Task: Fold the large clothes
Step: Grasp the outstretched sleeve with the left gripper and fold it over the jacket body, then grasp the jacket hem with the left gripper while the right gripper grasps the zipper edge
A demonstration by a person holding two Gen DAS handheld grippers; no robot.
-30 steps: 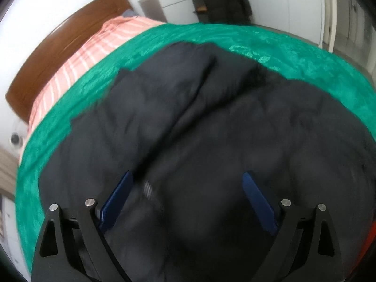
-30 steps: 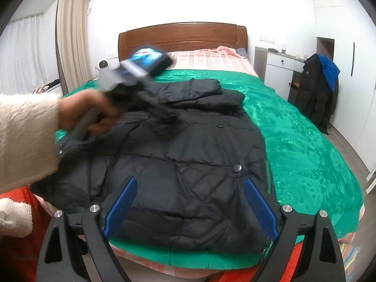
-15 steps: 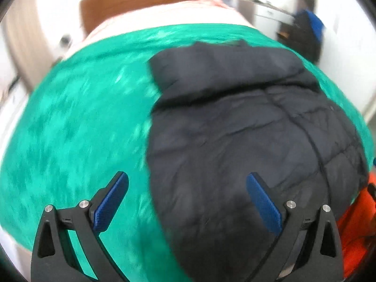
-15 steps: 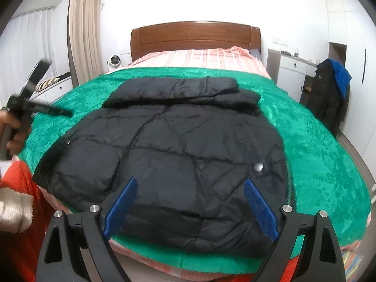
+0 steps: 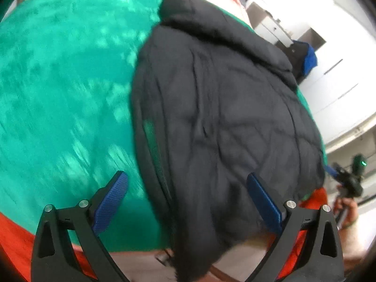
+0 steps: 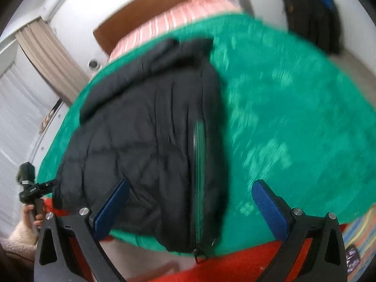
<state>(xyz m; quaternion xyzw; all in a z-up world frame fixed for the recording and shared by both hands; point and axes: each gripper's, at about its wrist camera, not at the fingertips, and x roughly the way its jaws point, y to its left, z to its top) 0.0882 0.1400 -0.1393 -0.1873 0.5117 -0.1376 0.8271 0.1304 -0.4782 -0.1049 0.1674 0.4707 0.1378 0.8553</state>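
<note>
Green bedspread (image 6: 293, 117) covers a bed with a wooden headboard (image 6: 145, 11) and striped pink bedding (image 6: 188, 11) at its far end. On it lies a black puffer jacket (image 6: 145, 131), spread flat with its long axis running from the near edge of the bed toward the headboard: the hood end points away toward the striped bedding, and the hem hangs slightly over the near edge above an orange blanket (image 6: 235, 260).

From the right wrist, the right gripper (image 6: 190, 208) hovers over the jacket's right hem corner. Its jaws have just been opening and now stand wide apart, gripping nothing; the left finger is above the quilted fabric, the right finger above bare bedspread, and the jacket's green-lined zipper edge (image 6: 198, 176) runs between them.

From the left wrist, the left gripper (image 5: 188, 202) has its jaws spread wide after a slight opening, empty, straddling the jacket's other side edge: the right finger over black fabric, the left over bedspread. Beyond its right finger, a hand (image 5: 350, 211) holds the other gripper's handle.
</note>
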